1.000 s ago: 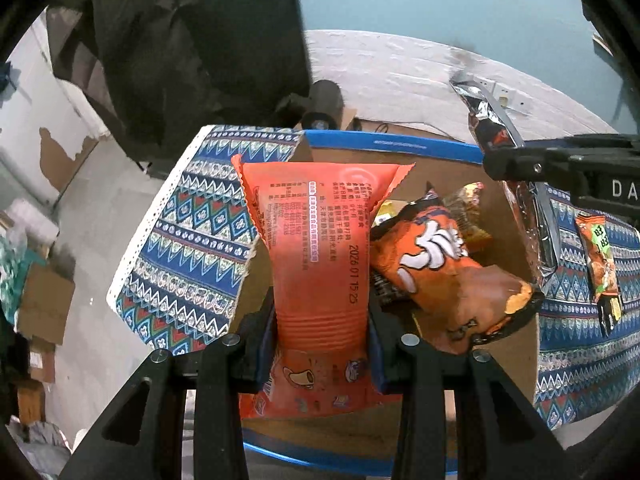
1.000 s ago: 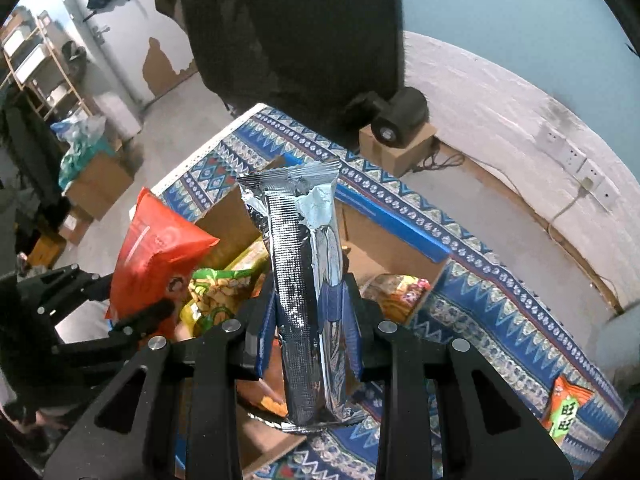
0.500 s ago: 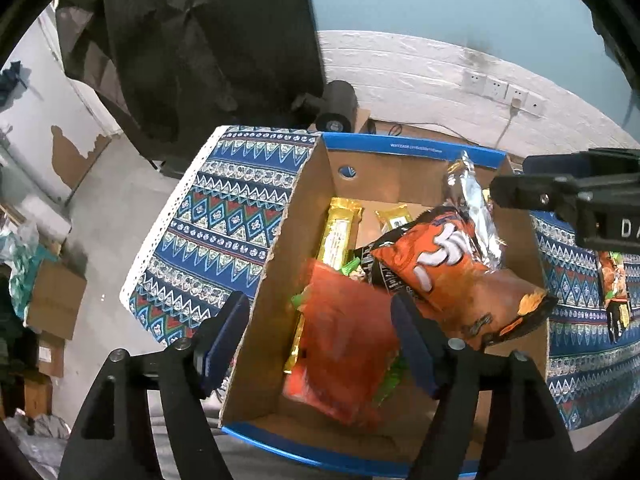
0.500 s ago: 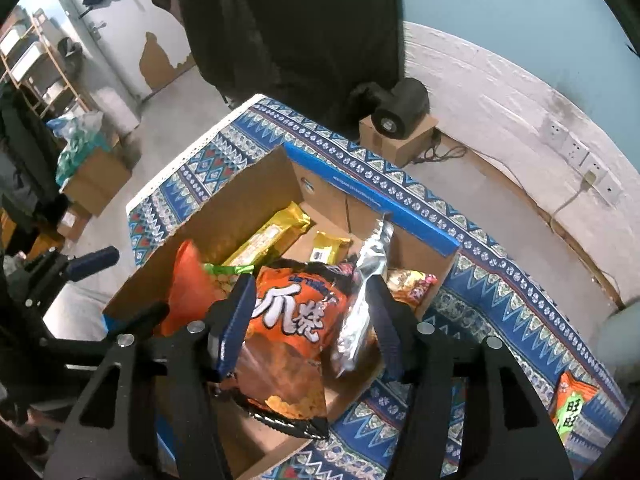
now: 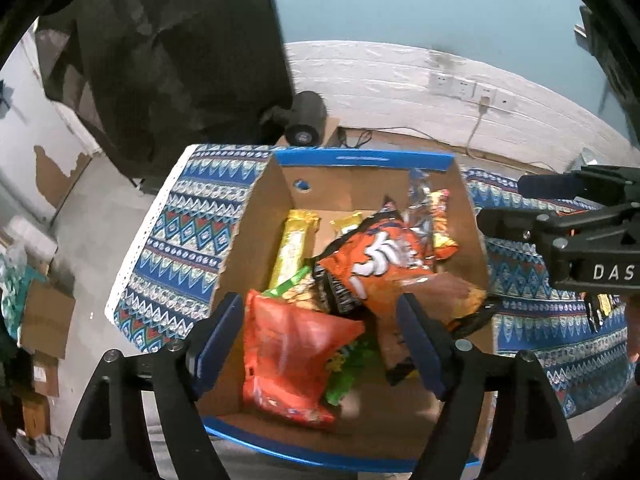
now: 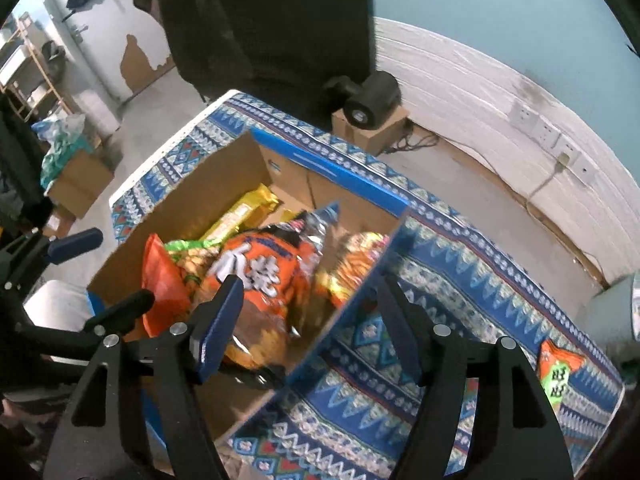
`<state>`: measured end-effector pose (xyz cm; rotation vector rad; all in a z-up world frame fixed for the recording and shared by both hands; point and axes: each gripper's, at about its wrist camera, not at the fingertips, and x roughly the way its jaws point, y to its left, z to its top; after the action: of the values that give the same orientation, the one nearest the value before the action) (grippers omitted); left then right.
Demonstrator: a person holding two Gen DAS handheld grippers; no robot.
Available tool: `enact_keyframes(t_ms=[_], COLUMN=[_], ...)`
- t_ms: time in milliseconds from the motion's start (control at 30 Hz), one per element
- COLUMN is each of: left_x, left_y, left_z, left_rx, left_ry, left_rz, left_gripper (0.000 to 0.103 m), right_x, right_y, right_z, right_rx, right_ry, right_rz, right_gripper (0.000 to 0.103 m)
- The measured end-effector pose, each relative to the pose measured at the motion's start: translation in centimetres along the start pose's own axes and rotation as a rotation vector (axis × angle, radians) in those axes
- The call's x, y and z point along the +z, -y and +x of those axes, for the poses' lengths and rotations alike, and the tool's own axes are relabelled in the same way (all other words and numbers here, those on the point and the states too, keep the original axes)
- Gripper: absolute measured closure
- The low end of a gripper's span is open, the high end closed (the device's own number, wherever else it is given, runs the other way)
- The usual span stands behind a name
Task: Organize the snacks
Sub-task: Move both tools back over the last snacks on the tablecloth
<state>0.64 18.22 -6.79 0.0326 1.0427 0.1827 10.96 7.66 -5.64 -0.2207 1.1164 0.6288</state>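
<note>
A cardboard box with a blue rim sits on the patterned cloth and holds several snack packs. The red-orange pack lies at its near left. A large orange chip bag lies in the middle, a silver pack behind it, a yellow bar at the back left. My left gripper is open and empty above the box's near end. My right gripper is open and empty over the box's right wall. The chip bag and silver pack show there too.
A small orange-green snack pack lies on the blue patterned tablecloth right of the box. A black speaker on a small carton stands on the floor behind. Boxes and shelves stand at the left.
Both grippers opened. The red-orange pack dropped from my left gripper into the box's near left. The silver pack dropped from my right gripper into the box behind the chip bag.
</note>
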Motion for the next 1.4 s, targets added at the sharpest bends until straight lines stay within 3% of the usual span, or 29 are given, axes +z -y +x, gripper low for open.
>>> enact_keyframes(t_ms=[667,1000,1400], left_x=[0.7,0.0,-0.9], left_y=[10.2,16.6,23.4], left_z=[-0.7,0.6,2.4], left_rx=[-0.097,-0.122,-0.159], left_ry=[-0.017,-0.058,-0.121], left_rz=[0.166,0.290,0.395], left_gripper=[0.023,0.023,0.023], right_x=[-8.1,-13.2,-18.9], right_y=[8.6,14.7,22.3], right_z=[-5.5,-7.4,-8.4], right_rx=[-0.114,-0.221,-0.286], right_ry=[-0.009,-0.035,-0.080], right_rz=[0.123,0.229,0.412], right_gripper=[0.029,0.028,0.028])
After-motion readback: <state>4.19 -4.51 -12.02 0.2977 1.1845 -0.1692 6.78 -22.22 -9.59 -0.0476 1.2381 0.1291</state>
